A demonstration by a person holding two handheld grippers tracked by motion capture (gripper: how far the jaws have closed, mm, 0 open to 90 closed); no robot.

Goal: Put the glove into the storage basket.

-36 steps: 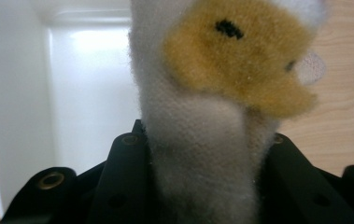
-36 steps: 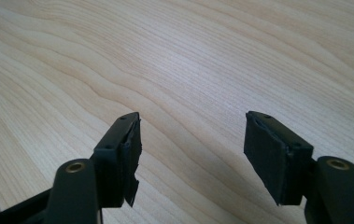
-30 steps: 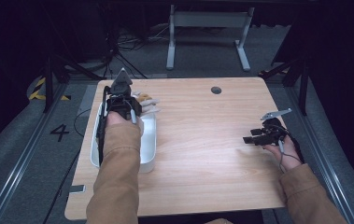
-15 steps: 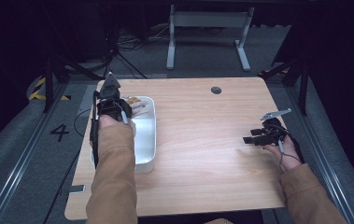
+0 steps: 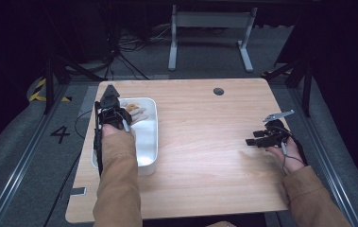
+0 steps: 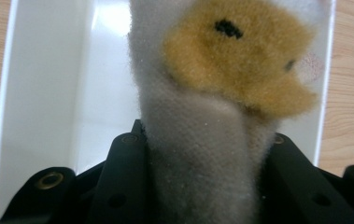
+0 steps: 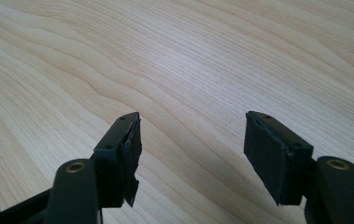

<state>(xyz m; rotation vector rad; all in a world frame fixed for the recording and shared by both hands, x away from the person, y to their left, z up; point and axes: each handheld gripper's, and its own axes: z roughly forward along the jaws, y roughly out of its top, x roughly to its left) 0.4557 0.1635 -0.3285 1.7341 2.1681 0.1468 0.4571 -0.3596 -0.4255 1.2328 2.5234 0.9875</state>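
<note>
Wooden table (image 5: 200,142), dark room. White tray (image 6: 44,84) at left edge. Left gripper (image 6: 198,154): jaws clamped on grey-and-tan plush toy (image 6: 212,93), held over tray; release judged outstanding. Right gripper (image 7: 193,154): jaws wide apart, holding nothing, over bare wood.

— What is the soft toy (image 6: 202,140) like?

— A plush piece with a pale grey, short-napped body and a fuzzy golden-brown patch at its far end; the patch carries a small black mark.

— How is it held?

— The left gripper (image 6: 202,144) has its two black jaws pressed against the grey part from both sides, so the toy sticks out forward from between them.

— And where is it?

— Over the white tray (image 5: 149,142), at the tray's far end. In the high view only a bit of its orange and pale fabric (image 5: 134,109) shows past the gripper (image 5: 112,101). Whether it touches the tray floor cannot be told.

— The tray itself?

— Rectangular, glossy, with rounded corners, lying on the left side of the tabletop (image 5: 205,142).
</note>
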